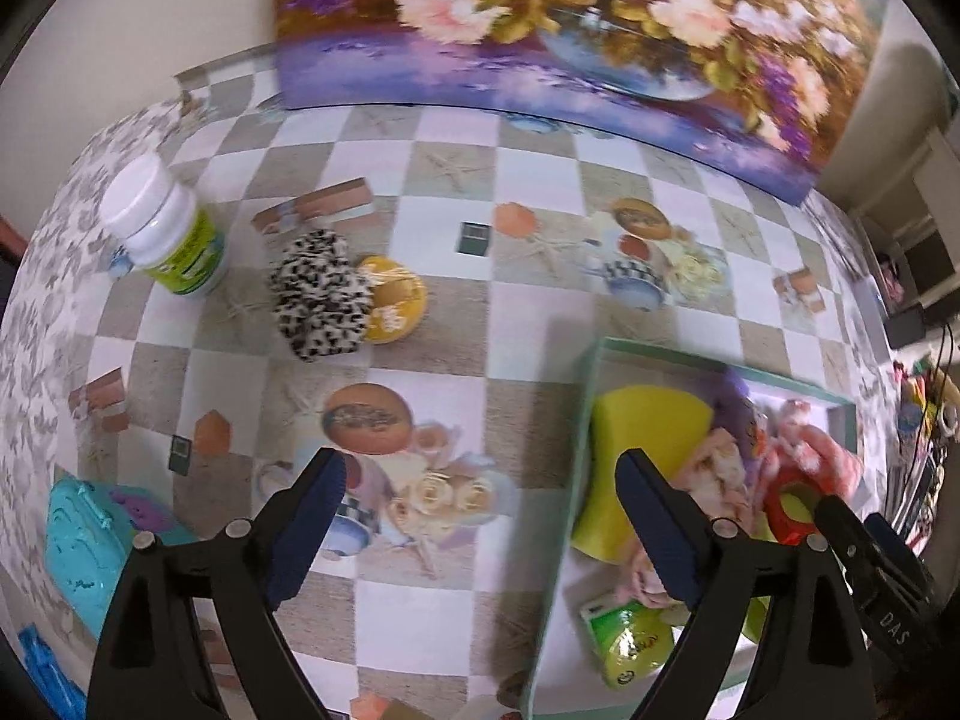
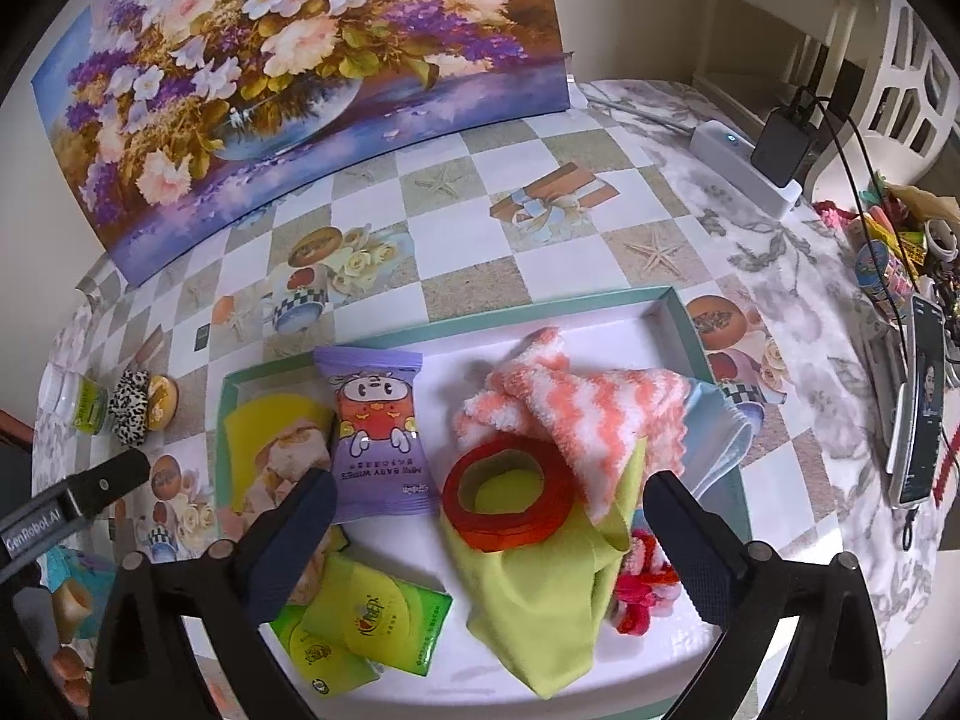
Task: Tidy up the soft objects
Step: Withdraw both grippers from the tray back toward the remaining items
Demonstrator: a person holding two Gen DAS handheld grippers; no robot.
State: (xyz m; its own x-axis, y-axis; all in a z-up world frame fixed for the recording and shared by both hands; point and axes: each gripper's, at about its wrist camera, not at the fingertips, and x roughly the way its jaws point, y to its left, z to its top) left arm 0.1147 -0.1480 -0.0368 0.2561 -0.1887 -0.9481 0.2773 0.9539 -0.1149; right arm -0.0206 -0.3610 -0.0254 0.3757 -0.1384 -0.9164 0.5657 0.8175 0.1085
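A teal-rimmed box (image 2: 678, 306) holds soft things: an orange-and-white fuzzy sock (image 2: 576, 408), a green cloth (image 2: 540, 600), a red ring (image 2: 510, 489), a purple wipes pack (image 2: 378, 420), green packets (image 2: 366, 618) and a yellow sponge (image 2: 264, 426). My right gripper (image 2: 489, 534) hovers open and empty above the box. My left gripper (image 1: 480, 516) is open and empty over the tablecloth, just left of the box (image 1: 576, 438). A leopard-print scrunchie (image 1: 318, 294) lies far left against a yellow disc (image 1: 396, 300).
A white bottle with a green label (image 1: 168, 234) stands left of the scrunchie. A turquoise toy case (image 1: 84, 540) lies near left. A flower painting (image 2: 288, 78) leans along the back. A power strip (image 2: 750, 162), a phone (image 2: 924, 408) and clutter sit at the right.
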